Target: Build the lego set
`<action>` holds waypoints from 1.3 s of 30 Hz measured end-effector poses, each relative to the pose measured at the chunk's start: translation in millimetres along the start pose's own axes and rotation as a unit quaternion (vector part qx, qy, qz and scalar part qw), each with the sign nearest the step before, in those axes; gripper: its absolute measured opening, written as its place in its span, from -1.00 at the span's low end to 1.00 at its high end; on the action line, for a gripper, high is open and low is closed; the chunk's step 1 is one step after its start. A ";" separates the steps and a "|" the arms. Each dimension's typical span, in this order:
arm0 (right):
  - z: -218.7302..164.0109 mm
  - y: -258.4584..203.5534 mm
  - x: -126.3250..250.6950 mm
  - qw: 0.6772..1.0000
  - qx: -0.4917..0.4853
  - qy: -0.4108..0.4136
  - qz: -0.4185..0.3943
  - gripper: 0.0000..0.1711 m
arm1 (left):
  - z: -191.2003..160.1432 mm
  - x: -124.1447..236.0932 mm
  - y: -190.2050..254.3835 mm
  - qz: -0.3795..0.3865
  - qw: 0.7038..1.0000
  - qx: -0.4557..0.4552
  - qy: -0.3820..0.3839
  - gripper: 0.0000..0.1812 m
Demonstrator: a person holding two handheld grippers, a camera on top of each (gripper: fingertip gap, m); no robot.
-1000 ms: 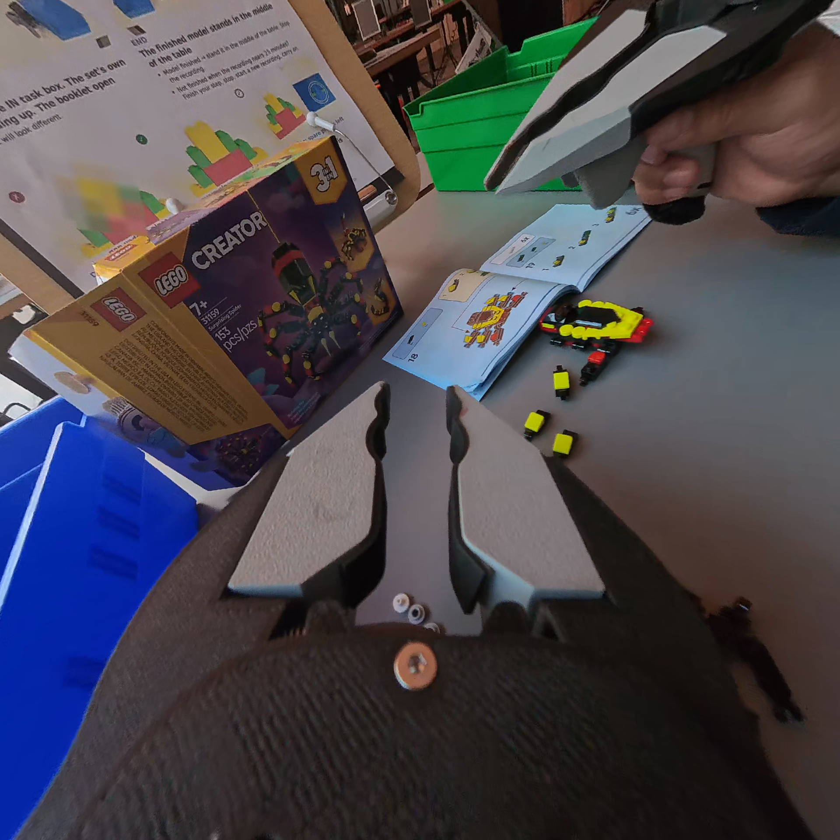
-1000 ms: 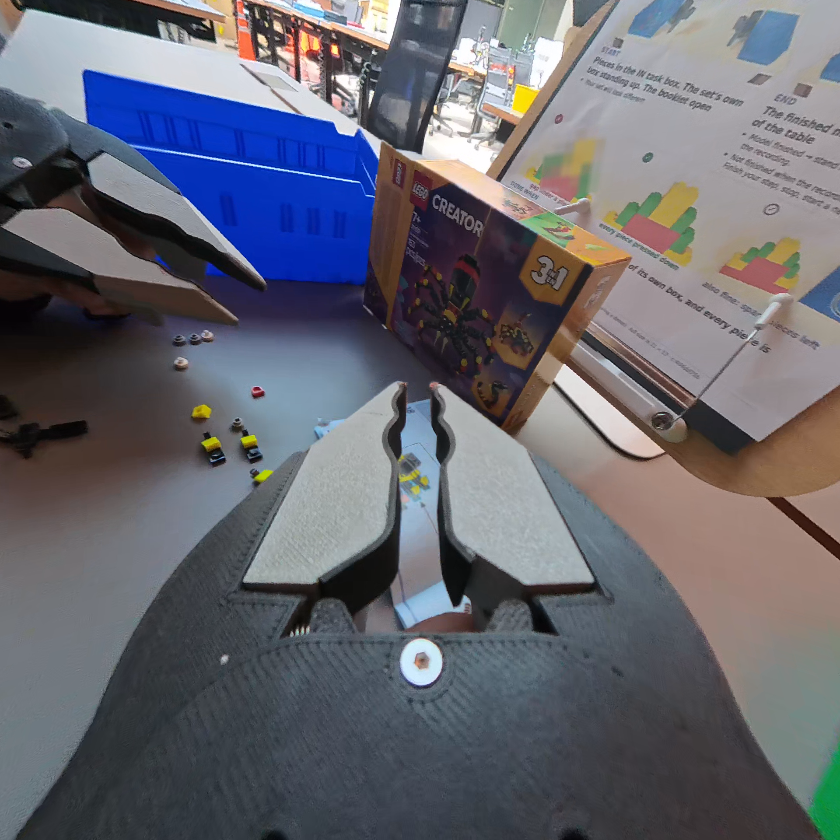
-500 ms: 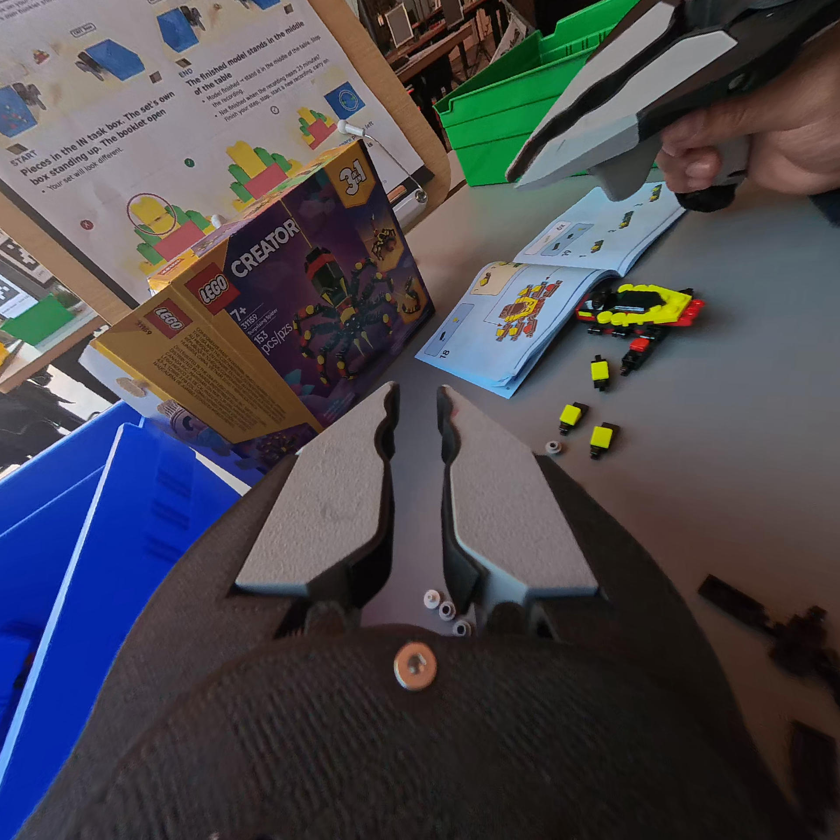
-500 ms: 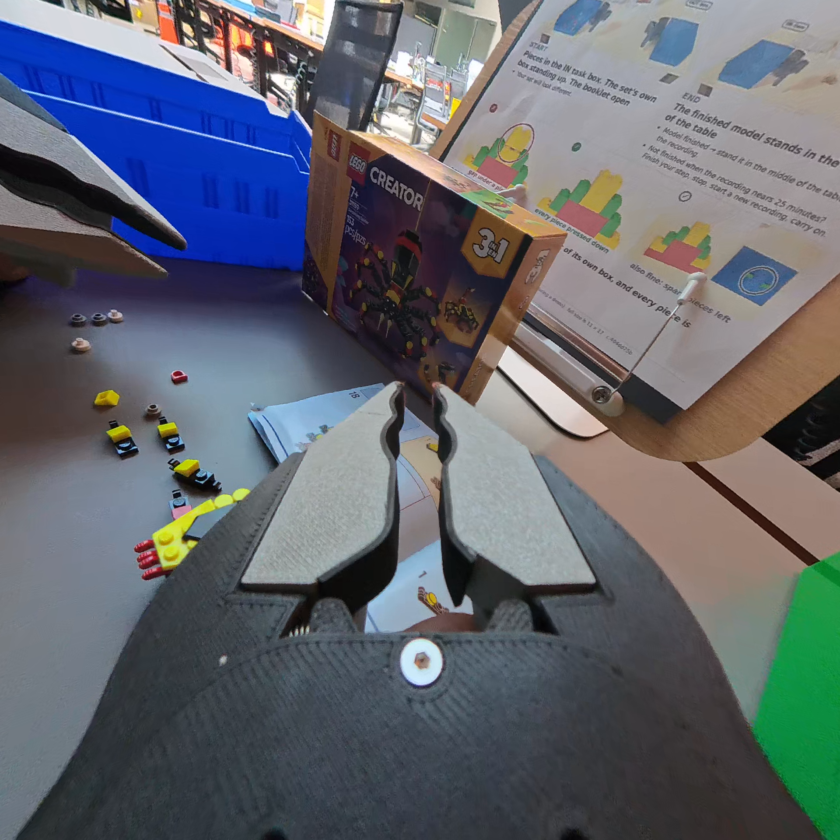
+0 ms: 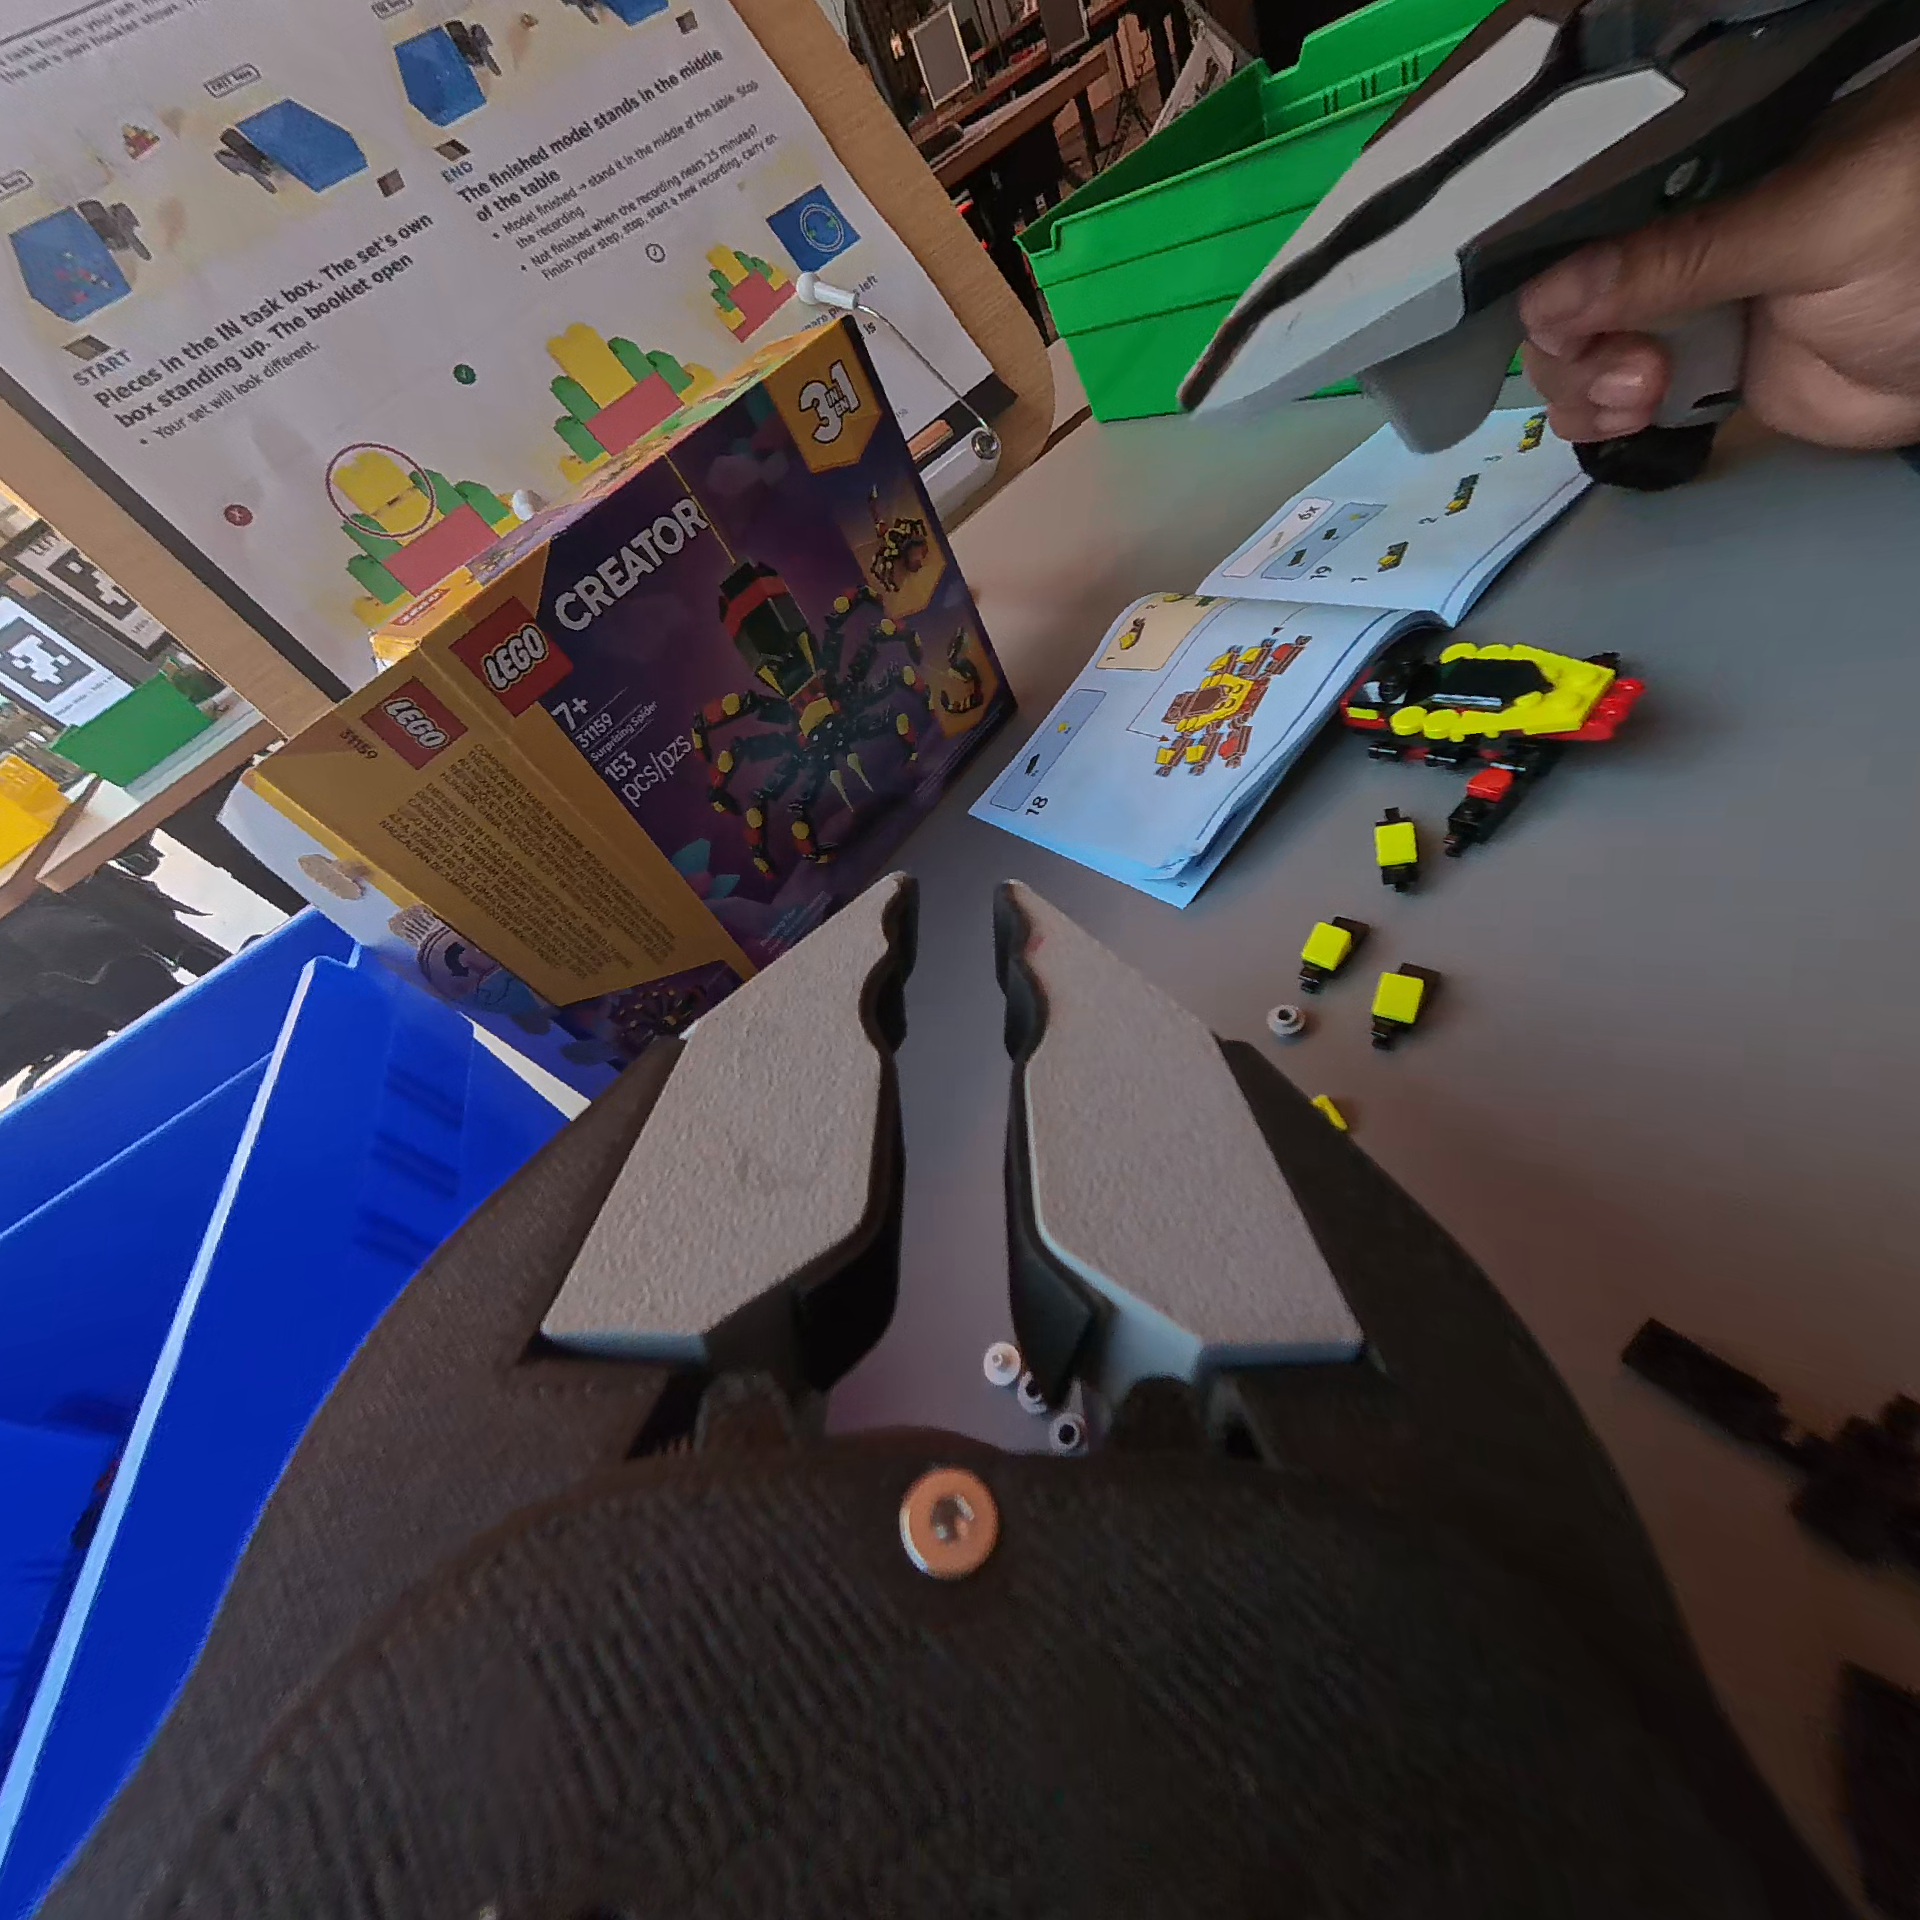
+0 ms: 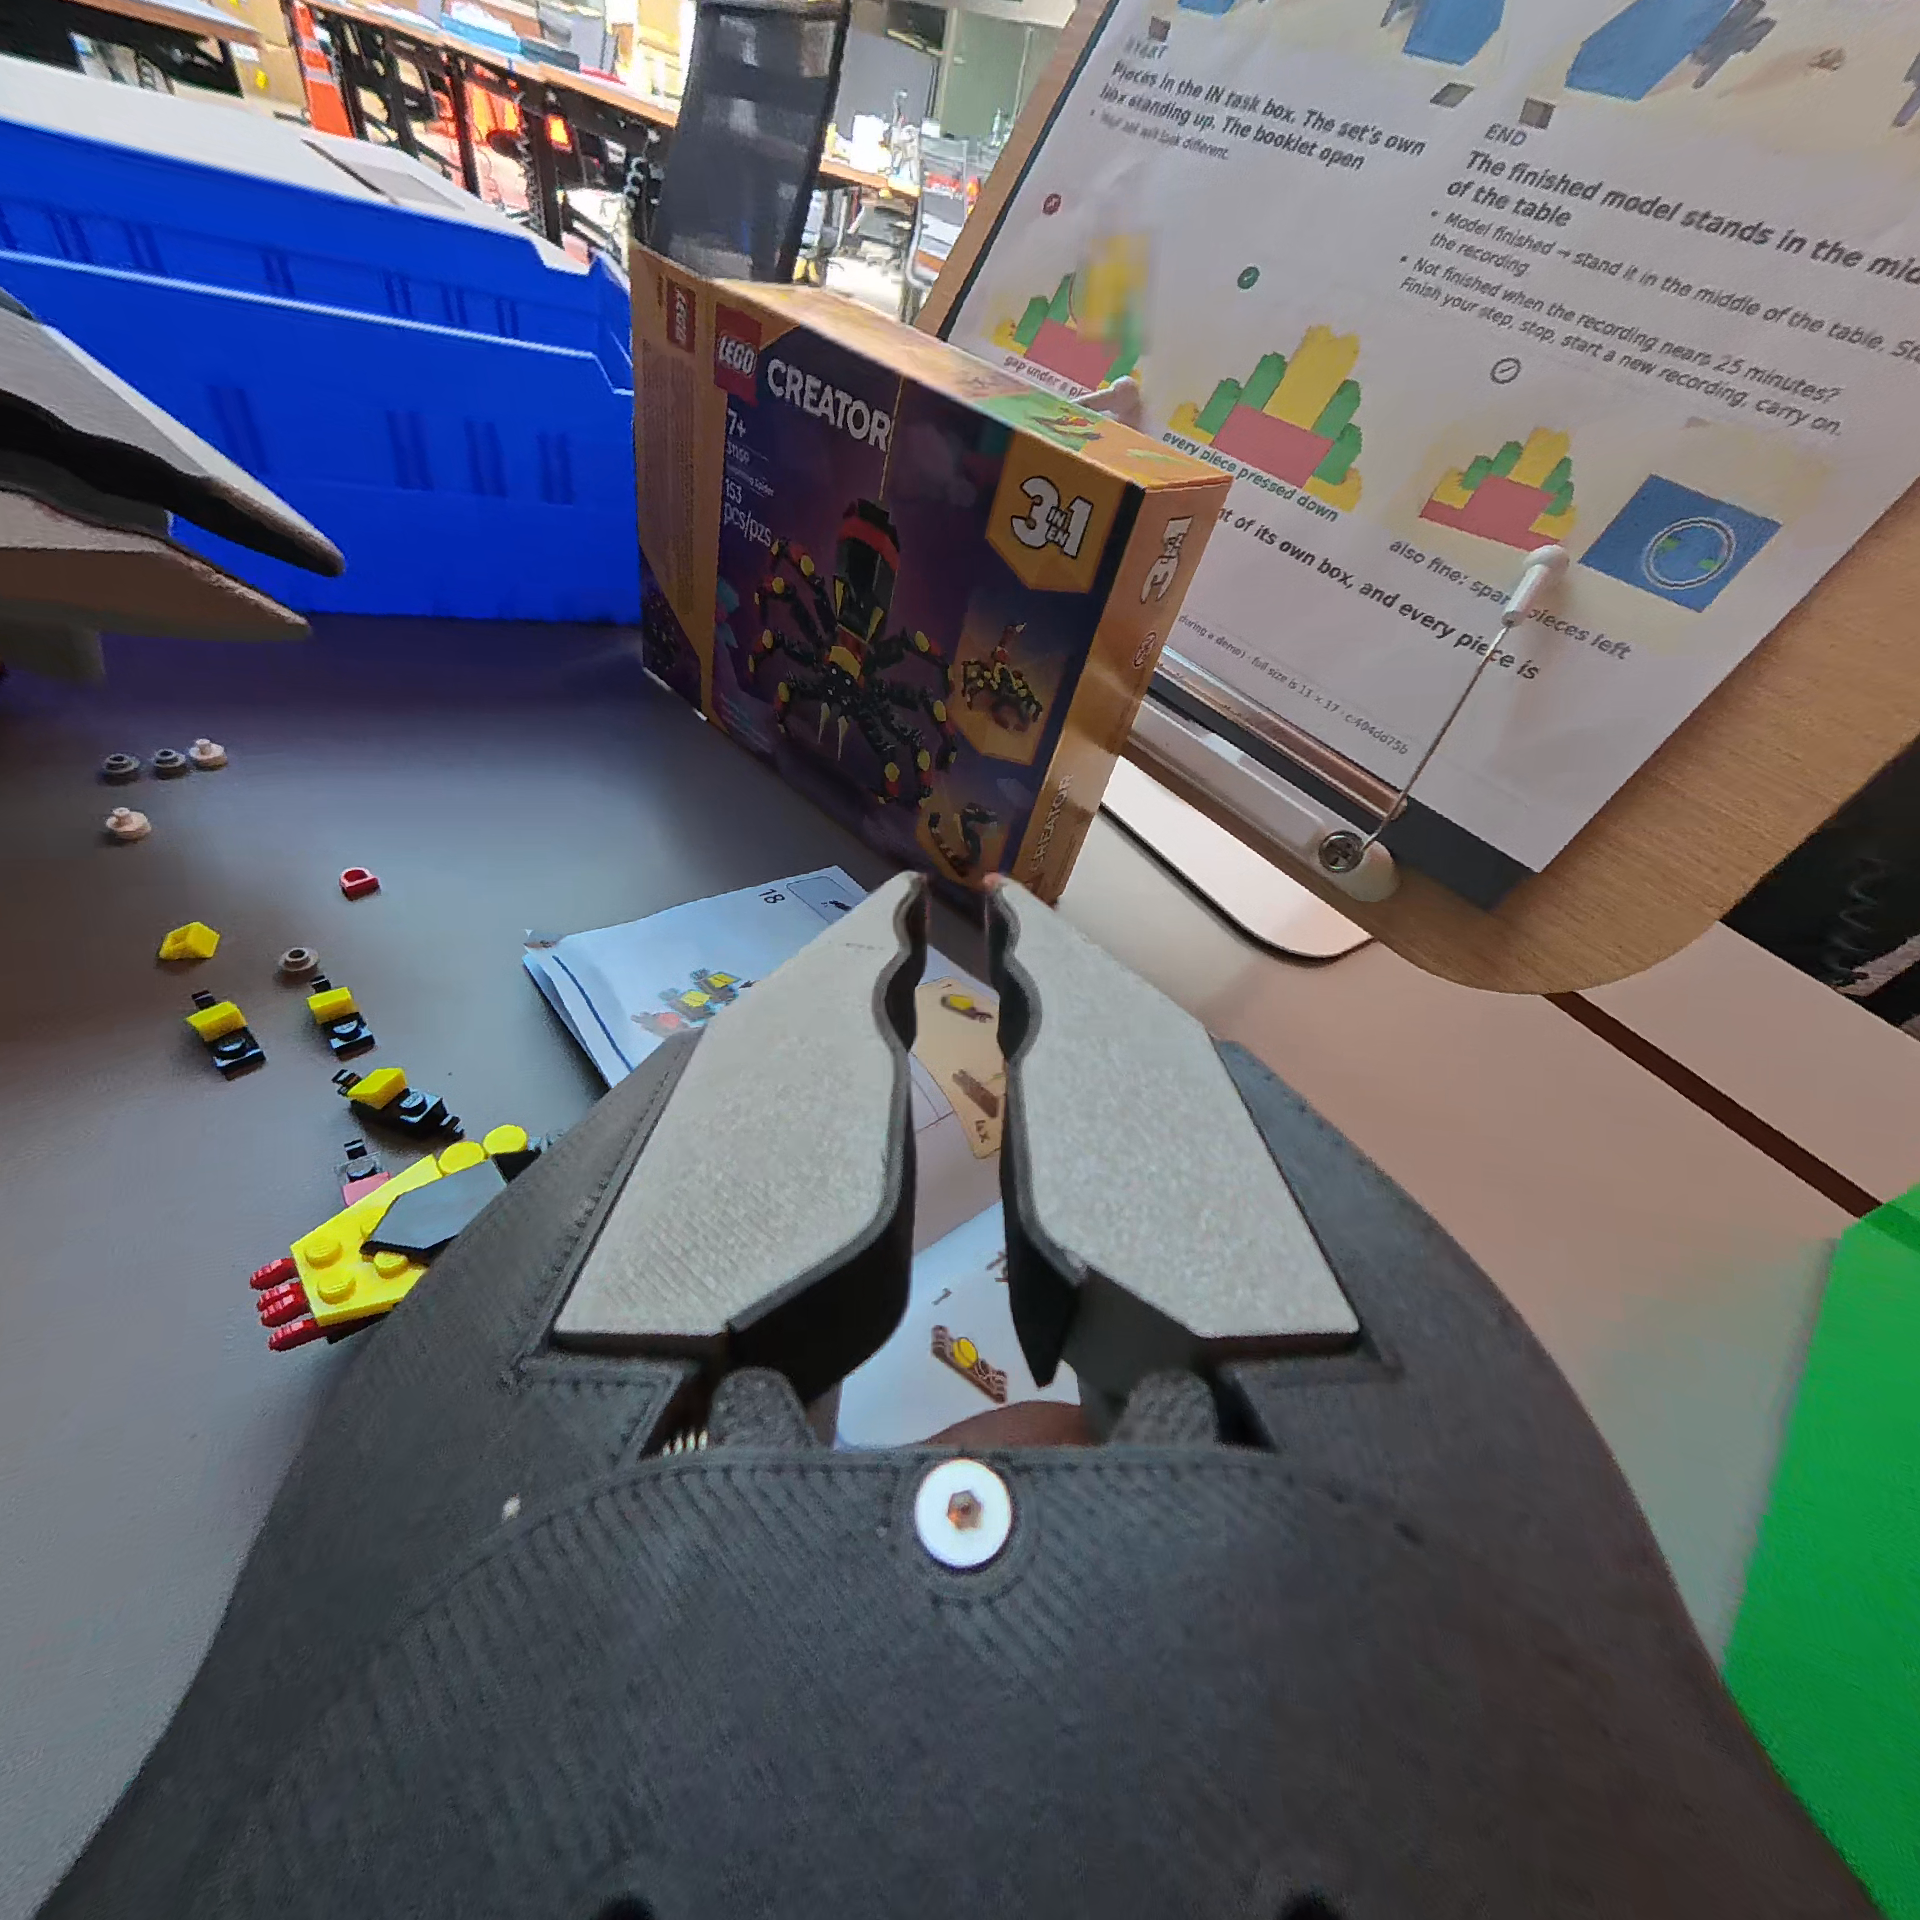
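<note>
A partly built yellow, red and black model (image 5: pixel 1496 696) lies on the grey table (image 5: pixel 1662 1039) next to the open booklet (image 5: pixel 1226 727). Small yellow-and-black pieces (image 5: pixel 1397 997) and a grey stud (image 5: pixel 1288 1020) lie in front of it. My left gripper (image 5: pixel 954 894) is open and empty above the table, just in front of the set's box (image 5: pixel 675 686). My right gripper (image 6: pixel 954 883) is open by a narrow gap and empty, above the booklet (image 6: pixel 665 966), with the model (image 6: pixel 353 1257) at its lower left. It also shows in the left wrist view (image 5: pixel 1351 291), held by a hand.
A blue bin (image 5: pixel 208 1247) stands at the left and a green bin (image 5: pixel 1195 260) at the back right. An instruction board (image 6: pixel 1507 364) leans behind the box (image 6: pixel 894 582). Several round studs (image 6: pixel 166 764), a red piece (image 6: pixel 358 883) and black pieces (image 5: pixel 1766 1423) lie loose. One gripper's finger ends stand about 15 cm off the other's. My left tips are roughly 8 cm from the grey stud (image 5: pixel 1288 1020). It turns up in the right wrist view (image 6: pixel 295 962) as well.
My left gripper's jaws have narrowed a little, with nothing between them. My right gripper has drawn back over the booklet, so the model now shows at its lower left.
</note>
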State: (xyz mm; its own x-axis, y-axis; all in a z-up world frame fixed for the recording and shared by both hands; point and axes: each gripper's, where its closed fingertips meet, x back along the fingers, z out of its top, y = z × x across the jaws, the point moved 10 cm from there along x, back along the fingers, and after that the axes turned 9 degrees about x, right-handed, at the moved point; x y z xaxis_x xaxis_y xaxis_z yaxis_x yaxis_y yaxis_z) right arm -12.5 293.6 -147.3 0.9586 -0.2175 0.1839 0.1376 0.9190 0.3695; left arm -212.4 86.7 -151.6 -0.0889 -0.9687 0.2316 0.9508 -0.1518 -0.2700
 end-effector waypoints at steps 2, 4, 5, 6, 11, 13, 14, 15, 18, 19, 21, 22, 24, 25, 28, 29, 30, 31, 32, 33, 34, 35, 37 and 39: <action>2.8 3.7 5.2 1.000 -0.001 0.019 -0.024 -0.97 | 0.4 -0.4 -0.2 -0.001 1.000 0.005 0.001 -0.87; 4.1 8.0 10.5 0.999 -0.010 0.034 -0.041 -0.99 | 1.3 -0.1 -0.3 -0.002 1.000 0.011 0.007 -0.89; 3.7 10.1 12.0 0.998 -0.018 0.038 -0.046 -0.98 | 1.6 -0.1 0.0 -0.004 1.000 0.011 0.009 -0.89; 2.5 11.7 12.6 0.998 -0.027 0.038 -0.046 -0.97 | 1.5 -0.1 0.2 -0.003 1.000 0.010 0.008 -0.89; -3.4 18.4 11.2 0.997 -0.058 0.031 -0.048 -0.96 | 1.5 -0.9 3.6 0.001 1.000 -0.005 0.006 -0.90; -4.6 19.5 10.7 0.996 -0.062 0.030 -0.049 -0.96 | 2.7 -2.0 4.7 -0.003 1.000 0.000 0.009 -0.90; -5.2 19.7 10.5 0.996 -0.063 0.029 -0.049 -0.96 | 3.8 -3.2 5.0 -0.006 1.000 0.006 0.012 -0.90; -5.6 19.9 10.2 0.996 -0.064 0.028 -0.049 -0.96 | 5.2 -5.1 4.8 -0.010 1.000 0.014 0.016 -0.91; -6.2 19.7 9.8 0.996 -0.065 0.027 -0.048 -0.97 | 12.0 -19.0 2.3 -0.037 0.999 0.039 -0.004 -0.89; -6.5 19.6 9.5 0.996 -0.065 0.027 -0.047 -0.97 | 15.6 -25.5 1.9 -0.050 0.998 0.040 -0.022 -0.88; -6.8 19.4 8.1 0.997 -0.065 0.024 -0.043 -0.97 | 26.0 -36.4 1.1 -0.059 0.998 0.028 -0.020 -0.86; -7.0 19.2 7.4 0.997 -0.064 0.023 -0.042 -0.97 | 31.1 -41.0 1.3 -0.063 0.998 0.020 -0.010 -0.86; -7.4 19.0 6.3 0.997 -0.064 0.020 -0.037 -0.97 | 38.6 -50.9 2.0 -0.067 0.998 0.010 -0.002 -0.86; -7.5 18.9 6.1 0.997 -0.064 0.019 -0.036 -0.97 | 40.5 -55.3 3.0 -0.071 0.997 0.009 0.000 -0.86; -6.9 18.2 5.8 0.997 -0.065 0.021 -0.031 -0.97 | 33.9 -61.4 6.0 -0.064 0.998 0.006 0.019 -0.87; -6.7 18.0 5.5 0.997 -0.065 0.021 -0.030 -0.97 | 30.6 -59.7 6.9 -0.051 0.998 -0.010 0.019 -0.89; -6.2 17.6 5.1 0.997 -0.065 0.022 -0.026 -0.97 | 28.4 -55.9 8.3 -0.037 0.998 -0.035 0.024 -0.90; -5.5 17.0 4.4 0.997 -0.066 0.023 -0.022 -0.98 | 25.2 -51.2 9.5 -0.019 0.998 -0.053 0.041 -0.96; -5.1 16.2 3.6 0.997 -0.065 0.024 -0.019 -0.97 | 22.2 -47.0 11.2 -0.010 0.997 -0.059 0.055 -0.96; -5.0 15.2 2.5 0.998 -0.064 0.023 -0.014 -0.97 | 21.7 -44.2 13.2 -0.014 0.997 -0.055 0.058 -0.97; -4.9 14.1 1.4 0.998 -0.063 0.021 -0.010 -0.97 | 22.9 -42.9 14.5 -0.024 0.997 -0.047 0.057 -0.97; -4.8 13.2 0.6 0.998 -0.061 0.019 -0.007 -0.98 | 24.7 -42.8 15.2 -0.032 0.997 -0.040 0.057 -0.98; -4.4 11.7 -0.1 0.998 -0.058 0.018 -0.001 -0.97 | 26.5 -43.1 14.5 -0.032 0.997 -0.038 0.056 -0.99; -4.1 10.9 0.1 0.998 -0.056 0.019 0.000 -0.98 | 24.7 -42.7 13.9 -0.030 0.997 -0.042 0.054 -0.99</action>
State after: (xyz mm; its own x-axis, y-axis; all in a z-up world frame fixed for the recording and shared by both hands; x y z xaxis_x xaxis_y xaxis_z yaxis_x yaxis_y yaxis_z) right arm -9.9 304.9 -147.0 0.9670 -0.2063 0.1496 0.1620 0.9508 0.2642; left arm -188.0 130.7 -142.2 -0.1802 -0.9723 0.1491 0.9147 -0.2214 -0.3381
